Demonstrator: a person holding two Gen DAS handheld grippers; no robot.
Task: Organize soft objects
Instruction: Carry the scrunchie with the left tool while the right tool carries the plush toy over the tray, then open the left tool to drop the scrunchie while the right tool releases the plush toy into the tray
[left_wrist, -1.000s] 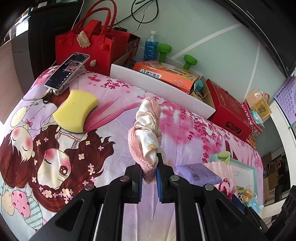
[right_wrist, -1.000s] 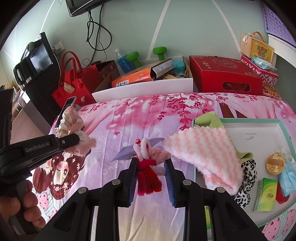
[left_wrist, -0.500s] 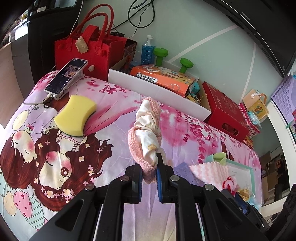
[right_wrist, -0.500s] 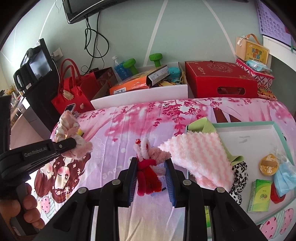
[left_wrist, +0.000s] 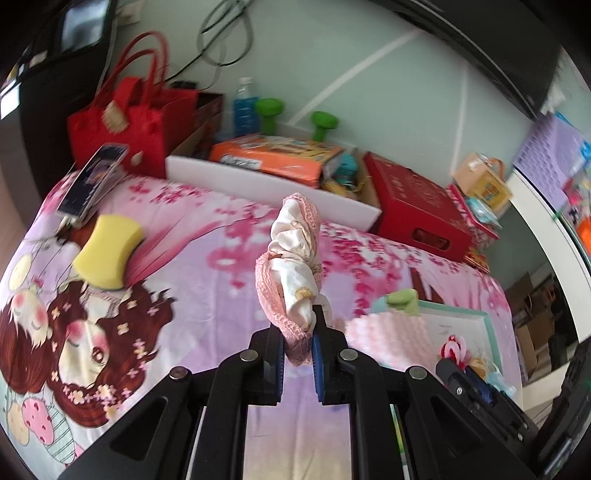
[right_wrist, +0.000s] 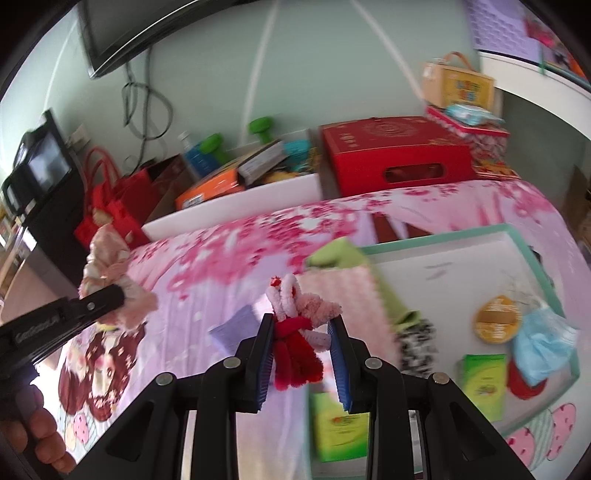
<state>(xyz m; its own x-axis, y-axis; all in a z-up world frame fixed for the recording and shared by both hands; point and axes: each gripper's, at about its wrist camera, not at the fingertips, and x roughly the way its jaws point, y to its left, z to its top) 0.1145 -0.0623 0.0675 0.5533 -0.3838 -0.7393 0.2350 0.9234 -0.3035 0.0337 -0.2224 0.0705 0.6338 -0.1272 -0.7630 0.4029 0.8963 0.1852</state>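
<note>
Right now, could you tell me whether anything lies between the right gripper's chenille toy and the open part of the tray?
Yes. The pink cloth and the green cloth under it drape over the tray's near-left edge, right ahead of the toy held in the right gripper. Beyond them the tray floor is bare.

Red tote bag (left_wrist: 122, 129), phone (left_wrist: 94, 177), green dumbbells (left_wrist: 271, 110), red box (right_wrist: 395, 155), white tray (right_wrist: 461, 258)

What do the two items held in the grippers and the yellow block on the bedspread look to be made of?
Scrunchie in the left gripper: gathered cream woven fabric edged with pink lace, matte, going by its puckers and open mesh.
Red and pink figure in the right gripper: fuzzy twisted strands, probably chenille stems.
Yellow block: likely foam sponge, matte with soft rounded edges; blur hides any pores.
</note>
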